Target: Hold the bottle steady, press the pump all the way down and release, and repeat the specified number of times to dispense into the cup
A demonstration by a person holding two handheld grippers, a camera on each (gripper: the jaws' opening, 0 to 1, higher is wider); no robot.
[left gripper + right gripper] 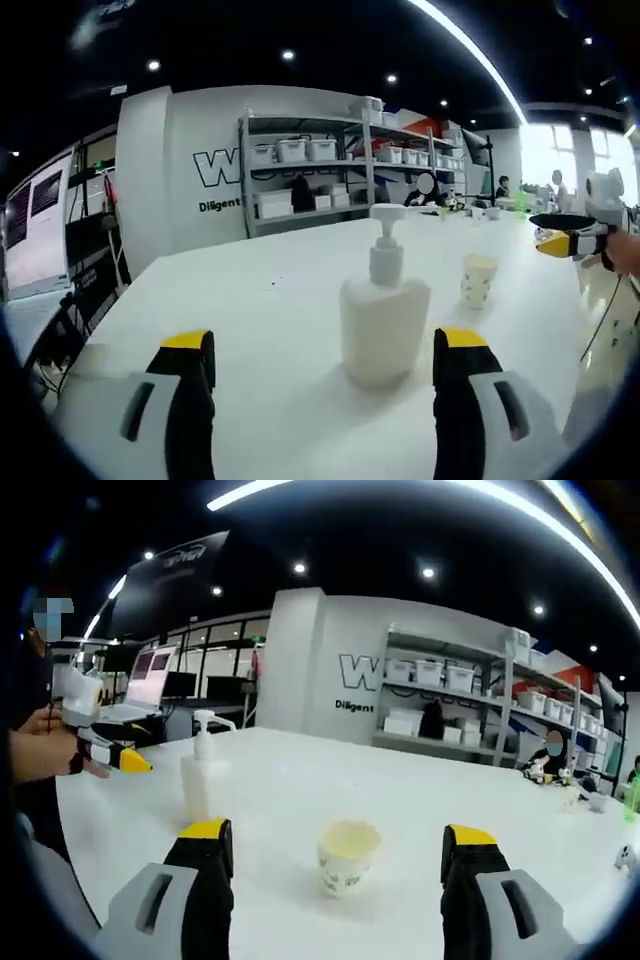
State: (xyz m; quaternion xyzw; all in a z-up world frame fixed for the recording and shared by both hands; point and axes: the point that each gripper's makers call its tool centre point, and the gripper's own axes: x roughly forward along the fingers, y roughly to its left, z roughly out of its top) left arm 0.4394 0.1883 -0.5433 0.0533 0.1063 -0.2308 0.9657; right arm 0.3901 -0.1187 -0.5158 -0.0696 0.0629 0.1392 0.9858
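White pump bottle [384,312] is standing on the table [270,300] between the left gripper [328,362]'s spread jaws — the cup [479,280] at its two o'clock. Right gripper [340,854] is hovering spread, cup between its jaws.

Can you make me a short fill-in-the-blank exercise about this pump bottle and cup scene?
1. The pump bottle stands on a ____ table.
2. In the right gripper view, the paper cup stands between tongs that are ____.
3. The left tongs are open and ____ the bottle.
4. The tongs' tips are coloured ____.

Missing words: white; open; not touching; yellow
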